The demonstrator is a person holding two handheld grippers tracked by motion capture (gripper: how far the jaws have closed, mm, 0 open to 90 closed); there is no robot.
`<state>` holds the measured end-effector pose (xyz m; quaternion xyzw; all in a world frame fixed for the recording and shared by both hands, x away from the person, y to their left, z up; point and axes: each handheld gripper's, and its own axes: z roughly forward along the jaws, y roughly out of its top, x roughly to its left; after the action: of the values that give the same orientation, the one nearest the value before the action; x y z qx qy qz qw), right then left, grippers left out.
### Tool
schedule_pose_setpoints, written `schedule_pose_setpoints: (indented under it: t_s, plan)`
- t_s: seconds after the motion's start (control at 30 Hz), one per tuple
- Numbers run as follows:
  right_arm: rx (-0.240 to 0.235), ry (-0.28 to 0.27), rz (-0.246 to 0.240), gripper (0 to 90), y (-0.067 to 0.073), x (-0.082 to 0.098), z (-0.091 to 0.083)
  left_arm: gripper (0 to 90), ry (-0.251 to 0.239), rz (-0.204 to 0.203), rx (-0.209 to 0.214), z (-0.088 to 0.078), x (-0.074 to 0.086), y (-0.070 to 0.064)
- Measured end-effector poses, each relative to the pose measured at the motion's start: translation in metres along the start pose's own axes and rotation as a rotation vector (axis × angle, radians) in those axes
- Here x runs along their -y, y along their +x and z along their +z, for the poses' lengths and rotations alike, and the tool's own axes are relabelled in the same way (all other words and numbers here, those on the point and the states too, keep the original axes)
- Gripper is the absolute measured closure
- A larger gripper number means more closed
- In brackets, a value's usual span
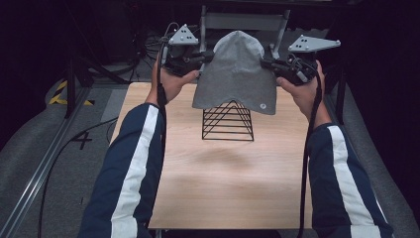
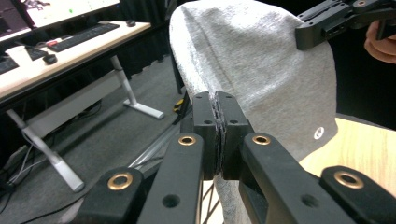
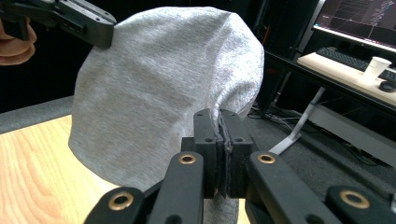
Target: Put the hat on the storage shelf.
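A grey knit hat (image 1: 235, 69) hangs spread between my two grippers above a black wire pyramid stand (image 1: 228, 121) on the wooden table (image 1: 228, 173). My left gripper (image 1: 207, 56) is shut on the hat's left edge, and my right gripper (image 1: 266, 63) is shut on its right edge. In the left gripper view the jaws (image 2: 215, 100) pinch the grey cloth (image 2: 252, 60), with the other gripper (image 2: 327, 23) at the top right. In the right gripper view the gripper (image 3: 220, 116) pinches the hat's edge (image 3: 163, 88). The hat's lower rim covers the stand's tip.
A metal frame (image 1: 242, 22) stands behind the table. Desks with keyboards and a white cup (image 3: 376, 67) lie off to the sides. Cables (image 1: 64, 148) run over the grey floor at the left, beside a rail.
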<state>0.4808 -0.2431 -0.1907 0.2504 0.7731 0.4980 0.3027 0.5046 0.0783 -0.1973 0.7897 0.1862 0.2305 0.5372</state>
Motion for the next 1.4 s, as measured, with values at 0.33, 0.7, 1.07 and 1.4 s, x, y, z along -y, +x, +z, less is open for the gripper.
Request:
schedule_pose_setpoints:
  t_s: [0.33,0.7,1.07,1.4]
  plan:
    - [-0.036,-0.007,-0.014,87.1,0.007,0.012,-0.005,88.4,-0.038,-0.042,0.041,-0.009,0.02,-0.002]
    - [-0.036,-0.016,-0.023,87.2,0.007,0.012,-0.018,88.4,-0.063,-0.009,0.064,-0.021,0.015,-0.007]
    - [-0.056,-0.006,-0.045,87.5,0.015,0.016,-0.024,88.4,-0.05,0.015,0.081,-0.025,0.023,-0.015]
    - [-0.066,0.046,-0.021,87.5,0.017,0.043,-0.003,88.4,0.03,-0.027,0.075,0.001,0.058,-0.011]
